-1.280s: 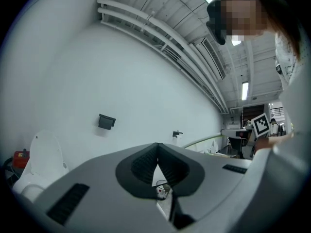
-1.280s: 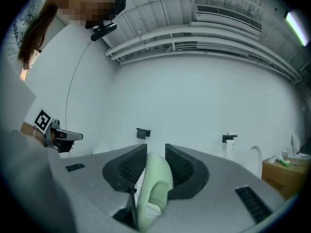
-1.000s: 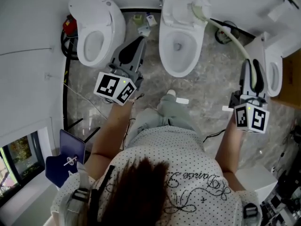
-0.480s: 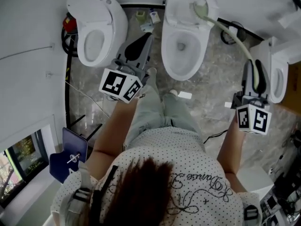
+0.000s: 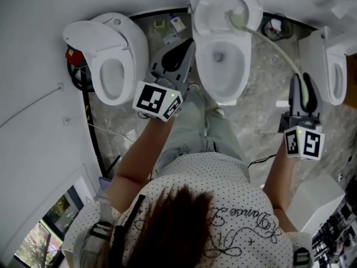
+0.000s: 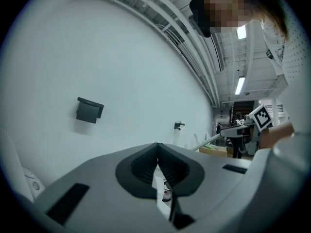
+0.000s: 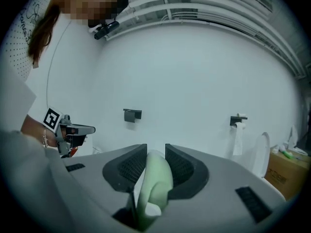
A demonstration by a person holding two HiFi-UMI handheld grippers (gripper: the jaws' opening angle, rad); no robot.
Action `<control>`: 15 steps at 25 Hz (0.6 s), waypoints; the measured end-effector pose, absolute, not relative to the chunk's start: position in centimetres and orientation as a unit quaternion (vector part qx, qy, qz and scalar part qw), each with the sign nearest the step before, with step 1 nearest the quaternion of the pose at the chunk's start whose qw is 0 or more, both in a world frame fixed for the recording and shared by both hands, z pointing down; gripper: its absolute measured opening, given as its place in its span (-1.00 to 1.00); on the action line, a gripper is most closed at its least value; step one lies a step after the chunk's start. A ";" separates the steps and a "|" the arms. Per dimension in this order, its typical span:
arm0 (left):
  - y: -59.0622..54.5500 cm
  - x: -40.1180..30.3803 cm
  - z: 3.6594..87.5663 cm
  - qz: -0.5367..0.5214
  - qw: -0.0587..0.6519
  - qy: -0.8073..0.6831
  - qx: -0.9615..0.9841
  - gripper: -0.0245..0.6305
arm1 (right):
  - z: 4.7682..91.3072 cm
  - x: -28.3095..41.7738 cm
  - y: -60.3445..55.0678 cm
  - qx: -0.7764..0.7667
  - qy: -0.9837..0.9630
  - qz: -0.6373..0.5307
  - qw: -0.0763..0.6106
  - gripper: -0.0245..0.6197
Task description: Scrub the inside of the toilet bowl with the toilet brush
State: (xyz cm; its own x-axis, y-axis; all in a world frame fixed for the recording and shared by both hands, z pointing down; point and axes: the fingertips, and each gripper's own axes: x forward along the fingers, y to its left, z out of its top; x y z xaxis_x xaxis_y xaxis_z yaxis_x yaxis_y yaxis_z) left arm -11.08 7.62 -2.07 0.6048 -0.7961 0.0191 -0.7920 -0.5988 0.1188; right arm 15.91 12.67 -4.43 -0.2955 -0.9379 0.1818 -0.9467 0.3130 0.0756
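pale green toilet brush point(image 5: 266, 39), end clamped in right gripper point(image 5: 301, 85) so it reaches toilet bowl point(image 5: 202, 66), top centre; left gripper point(image 5: 179, 52) closed, empty.

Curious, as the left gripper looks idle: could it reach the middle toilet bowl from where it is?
Probably yes: the left gripper hangs right beside the bowl, with nothing between them.

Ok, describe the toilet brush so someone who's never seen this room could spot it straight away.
Find the middle toilet of the three in a row. The toilet brush reaches from the back of its bowl to the right gripper, shut on its handle. It is the only long, curved, pale green thing there.
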 end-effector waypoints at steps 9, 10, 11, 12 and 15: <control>0.1 -13.2 1.9 0.000 0.069 -0.385 0.920 -0.92 | 2.3 11.3 9.9 0.616 -0.770 0.101 0.131 -0.52; -0.4 -13.2 2.5 0.000 0.072 -0.385 0.920 -0.92 | 3.1 11.2 9.8 0.617 -0.767 0.107 0.139 -0.52; -0.9 -13.3 3.2 0.001 0.076 -0.386 0.919 -0.92 | 3.9 11.2 9.8 0.619 -0.763 0.114 0.145 -0.52; -1.3 -13.4 4.0 0.003 0.081 -0.388 0.918 -0.92 | 4.8 11.3 9.9 0.622 -0.759 0.122 0.151 -0.52; -2.2 -13.8 6.2 0.008 0.096 -0.394 0.914 -0.92 | 8.3 11.7 9.9 0.625 -0.750 0.151 0.156 -0.52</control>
State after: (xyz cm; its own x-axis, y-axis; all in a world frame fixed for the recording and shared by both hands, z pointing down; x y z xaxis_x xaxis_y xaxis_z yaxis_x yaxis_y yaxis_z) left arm -13.79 -2.17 6.22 0.6892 -0.7189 0.0907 -0.7221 -0.6710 0.1681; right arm 11.68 9.93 8.25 -0.1708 -0.8898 0.4232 -0.9843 0.1739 -0.0314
